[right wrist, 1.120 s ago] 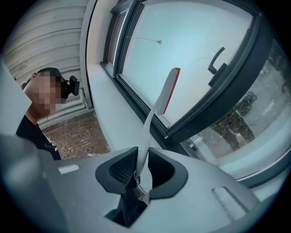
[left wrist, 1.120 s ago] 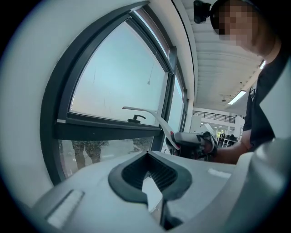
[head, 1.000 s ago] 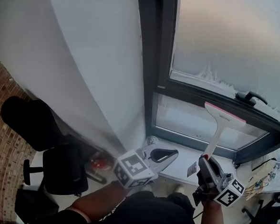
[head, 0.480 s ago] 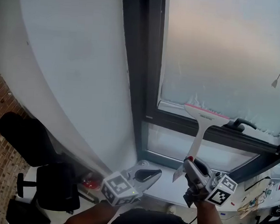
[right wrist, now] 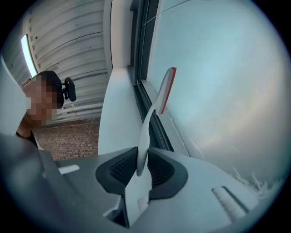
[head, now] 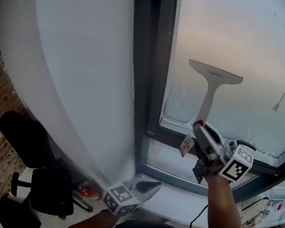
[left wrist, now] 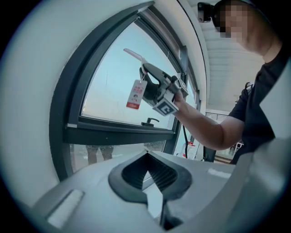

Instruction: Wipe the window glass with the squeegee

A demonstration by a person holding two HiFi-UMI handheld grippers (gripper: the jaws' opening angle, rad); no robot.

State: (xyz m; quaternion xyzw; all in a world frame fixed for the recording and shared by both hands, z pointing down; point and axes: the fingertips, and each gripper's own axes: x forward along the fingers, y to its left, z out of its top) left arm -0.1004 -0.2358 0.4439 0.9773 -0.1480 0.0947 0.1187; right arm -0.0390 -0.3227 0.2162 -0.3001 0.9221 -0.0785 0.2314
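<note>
Two grippers are in our hands. Our right gripper is clamped on the lower end of the squeegee, its white handle pinched between the ribbed pads. In the head view the squeegee's long axis runs from the jaws toward 12 o'clock. Its blade lies crosswise at the top, on or just off the frosted window glass; we cannot tell which. A red-and-white tag hangs at 7 o'clock from the jaws. Our left gripper sits low at 7 o'clock, well apart. Its jaws are together with nothing between them, pointing toward 2 o'clock below the dark window frame.
</note>
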